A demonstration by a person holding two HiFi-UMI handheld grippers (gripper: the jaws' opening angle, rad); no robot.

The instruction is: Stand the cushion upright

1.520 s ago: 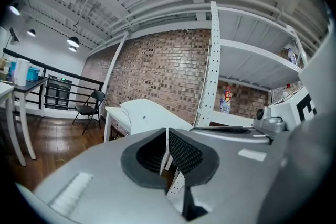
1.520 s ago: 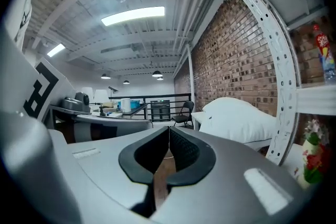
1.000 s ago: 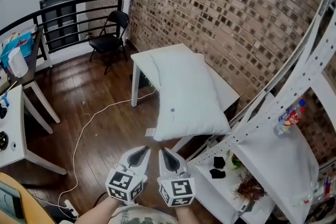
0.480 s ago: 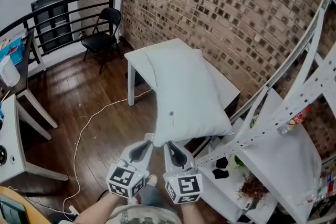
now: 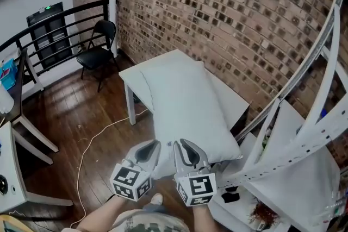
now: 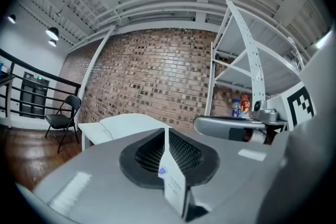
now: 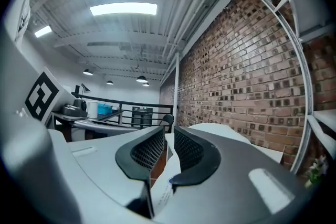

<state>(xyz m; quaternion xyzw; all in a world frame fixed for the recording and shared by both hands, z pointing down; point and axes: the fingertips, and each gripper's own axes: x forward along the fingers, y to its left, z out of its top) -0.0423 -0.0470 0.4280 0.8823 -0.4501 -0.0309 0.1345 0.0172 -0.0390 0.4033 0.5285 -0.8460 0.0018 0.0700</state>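
Note:
A white cushion [image 5: 185, 100] lies flat on a small white table [image 5: 231, 92], its near end hanging past the table edge. Both grippers are held level, side by side, at that near end. My left gripper [image 5: 154, 144] is shut; in the left gripper view [image 6: 167, 136] only a small white label shows at the seam of the jaws, with the cushion [image 6: 131, 121] ahead. My right gripper [image 5: 181, 142] is opening; a narrow gap shows in the right gripper view [image 7: 169, 136], with no pad pressing on the cushion [image 7: 220, 128].
A brick wall [image 5: 228, 8] runs behind the table. A white metal shelf rack [image 5: 293, 133] stands close on the right. A black folding chair [image 5: 95, 46] and a railing [image 5: 54, 24] are at the far left. A white cable [image 5: 92, 138] trails over the wooden floor.
Both grippers have moved forward from well short of the cushion to its near end. The right jaws have started to part; the left stays shut.

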